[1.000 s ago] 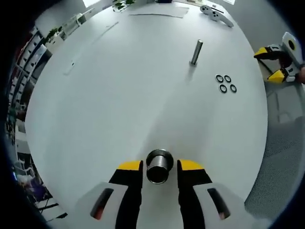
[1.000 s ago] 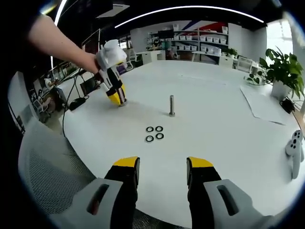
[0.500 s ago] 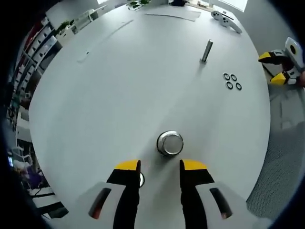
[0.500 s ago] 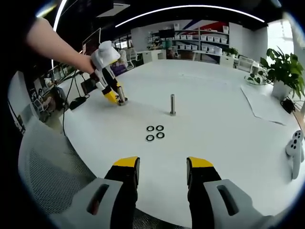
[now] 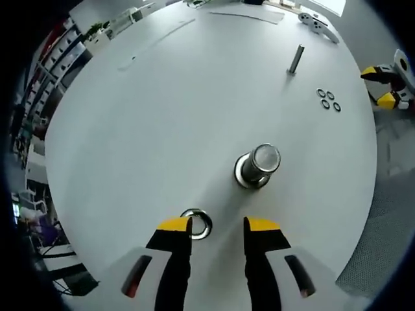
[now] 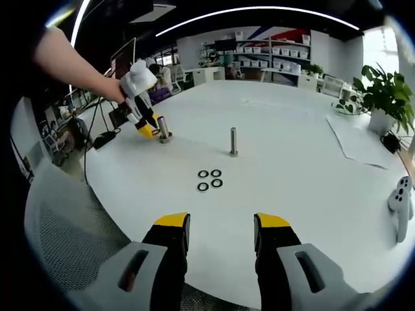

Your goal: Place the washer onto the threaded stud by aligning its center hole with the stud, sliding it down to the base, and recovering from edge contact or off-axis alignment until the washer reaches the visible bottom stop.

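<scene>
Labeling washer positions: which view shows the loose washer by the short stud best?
Left gripper view: the washer lies flat on the table just beyond the jaws, beside the short stud. In the right gripper view it's too small to make out near that stud.

Open-plan office or lab space; large round white table [image 6: 311, 155] in the foreground; white shelving [image 6: 272, 59] stacked with storage boxes along the far wall; curved strip light [image 6: 259, 11] on a dark ceiling; potted plant [image 6: 384, 97] by bright windows at the right; paper sheets [image 6: 360, 139] and a white handheld controller [image 6: 402, 204] lying on the tabletop; mesh-backed chair [image 6: 65, 240] pulled up at the near edge.
</scene>
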Action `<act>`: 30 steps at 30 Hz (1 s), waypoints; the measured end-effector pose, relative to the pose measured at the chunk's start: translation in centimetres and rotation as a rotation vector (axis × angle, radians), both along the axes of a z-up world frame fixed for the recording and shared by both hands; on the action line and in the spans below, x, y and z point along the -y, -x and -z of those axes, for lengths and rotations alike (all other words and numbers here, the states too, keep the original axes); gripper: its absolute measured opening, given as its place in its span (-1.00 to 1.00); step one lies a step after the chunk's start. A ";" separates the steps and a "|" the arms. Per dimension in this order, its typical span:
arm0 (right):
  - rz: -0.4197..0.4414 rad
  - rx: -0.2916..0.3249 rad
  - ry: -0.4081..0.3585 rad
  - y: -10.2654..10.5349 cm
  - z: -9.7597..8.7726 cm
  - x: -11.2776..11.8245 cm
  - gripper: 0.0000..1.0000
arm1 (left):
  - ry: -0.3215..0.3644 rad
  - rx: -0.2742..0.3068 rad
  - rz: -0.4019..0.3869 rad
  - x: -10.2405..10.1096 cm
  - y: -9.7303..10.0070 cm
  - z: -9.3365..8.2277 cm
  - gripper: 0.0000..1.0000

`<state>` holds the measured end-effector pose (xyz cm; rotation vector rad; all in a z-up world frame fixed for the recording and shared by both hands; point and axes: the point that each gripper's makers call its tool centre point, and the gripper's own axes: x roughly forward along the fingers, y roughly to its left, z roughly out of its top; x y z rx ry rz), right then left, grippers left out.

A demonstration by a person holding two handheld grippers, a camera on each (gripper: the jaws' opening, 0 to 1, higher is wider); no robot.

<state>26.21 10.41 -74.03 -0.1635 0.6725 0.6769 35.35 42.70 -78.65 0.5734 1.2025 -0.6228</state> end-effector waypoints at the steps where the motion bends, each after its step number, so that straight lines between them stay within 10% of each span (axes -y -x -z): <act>1: 0.000 -0.001 0.001 0.0 0.0 0.0 -0.16 | -0.001 0.002 -0.006 -0.2 -0.1 0.0 -0.41; 30: -0.001 -0.008 0.012 0.0 0.3 0.1 -0.16 | 0.039 -0.063 -0.122 -1.5 -1.0 1.1 -0.54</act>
